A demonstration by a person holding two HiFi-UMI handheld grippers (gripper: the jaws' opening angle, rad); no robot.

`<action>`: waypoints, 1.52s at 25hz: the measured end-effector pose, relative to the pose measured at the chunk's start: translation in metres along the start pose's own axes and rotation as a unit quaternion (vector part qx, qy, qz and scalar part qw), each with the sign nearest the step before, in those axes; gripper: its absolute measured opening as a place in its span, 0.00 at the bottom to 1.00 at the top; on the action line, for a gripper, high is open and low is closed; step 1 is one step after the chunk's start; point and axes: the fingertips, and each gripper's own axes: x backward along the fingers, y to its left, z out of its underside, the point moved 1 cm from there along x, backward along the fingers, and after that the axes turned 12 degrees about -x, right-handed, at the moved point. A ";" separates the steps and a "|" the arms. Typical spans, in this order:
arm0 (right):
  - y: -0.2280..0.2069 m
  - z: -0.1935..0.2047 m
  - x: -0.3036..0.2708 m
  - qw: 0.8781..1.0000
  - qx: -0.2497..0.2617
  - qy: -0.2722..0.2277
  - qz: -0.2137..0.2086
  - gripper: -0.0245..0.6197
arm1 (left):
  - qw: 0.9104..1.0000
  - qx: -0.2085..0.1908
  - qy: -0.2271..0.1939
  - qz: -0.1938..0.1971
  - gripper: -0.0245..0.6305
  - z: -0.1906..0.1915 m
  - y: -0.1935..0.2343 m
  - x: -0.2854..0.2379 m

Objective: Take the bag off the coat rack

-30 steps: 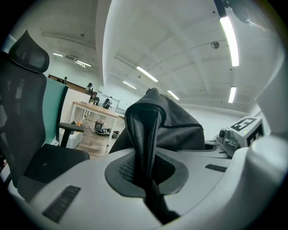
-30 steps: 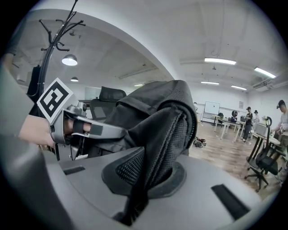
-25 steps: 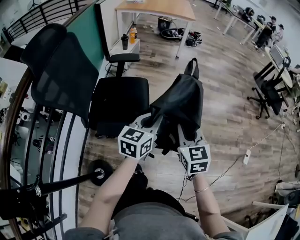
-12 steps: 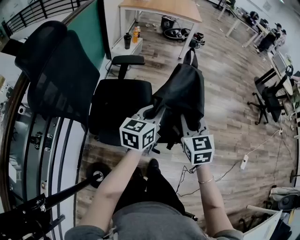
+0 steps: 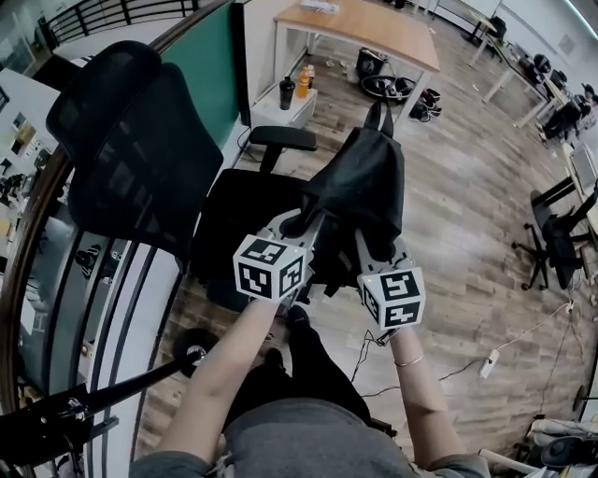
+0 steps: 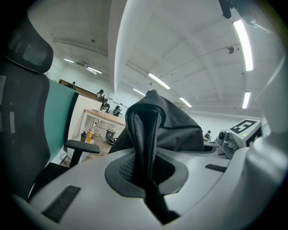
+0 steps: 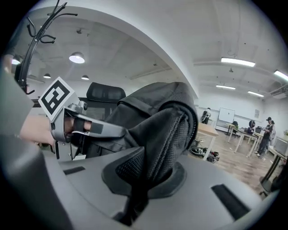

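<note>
Finding: the black fabric backpack (image 5: 360,191) is hanging clear of the black metal coat rack with curved hooks (image 7: 36,31). In the right gripper view the rack is showing only at the upper left, well apart from the bag.

Left tongs (image 5: 299,224): they are pressing together on a padded black mesh shoulder strap (image 6: 143,139). The strap is rising out of the gap between the two grey halves and arching over into the bag's body (image 6: 180,130).

Right tongs (image 5: 374,247): they are pinching a second padded mesh strap (image 7: 164,139) in the same way, with the strap curving up from the gap into the backpack (image 7: 144,108).

Position: in the head view the two tongs are sitting side by side at the near end of the bag, each with its square-marker cube facing the camera. The bag is stretching away from them in the air, with its top carry loop (image 5: 378,117) at the far end. It is hanging over the brown wood-plank floor (image 5: 467,233), just beside the seat of a black mesh-backed office chair (image 5: 140,149).

Surroundings: a wooden-topped desk on white legs (image 5: 364,23) is standing farther off. An orange bottle (image 5: 303,77) is standing on a low white cabinet near it.
</note>
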 end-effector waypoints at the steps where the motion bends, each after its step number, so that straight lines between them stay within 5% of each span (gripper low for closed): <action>1: 0.002 -0.002 -0.012 1.000 0.002 0.002 -0.013 0.07 | 1.000 0.003 0.001 -0.014 0.08 0.000 0.011 0.000; 7: 0.032 -0.016 -0.085 0.993 0.027 0.020 -0.111 0.07 | 0.993 0.029 0.003 -0.115 0.08 0.007 0.080 0.015; 12: 0.070 -0.017 -0.140 0.980 0.052 0.040 -0.190 0.07 | 0.978 0.057 0.004 -0.200 0.08 0.021 0.133 0.040; 25: 0.167 0.005 -0.238 0.922 0.099 0.100 -0.361 0.07 | 0.913 0.135 0.008 -0.385 0.08 0.074 0.218 0.112; 32: 0.210 0.035 -0.267 0.894 0.118 0.143 -0.408 0.07 | 0.875 0.178 0.024 -0.449 0.08 0.114 0.240 0.144; 38: 0.236 0.062 -0.284 0.877 0.134 0.176 -0.427 0.07 | 0.854 0.204 0.049 -0.476 0.08 0.149 0.251 0.162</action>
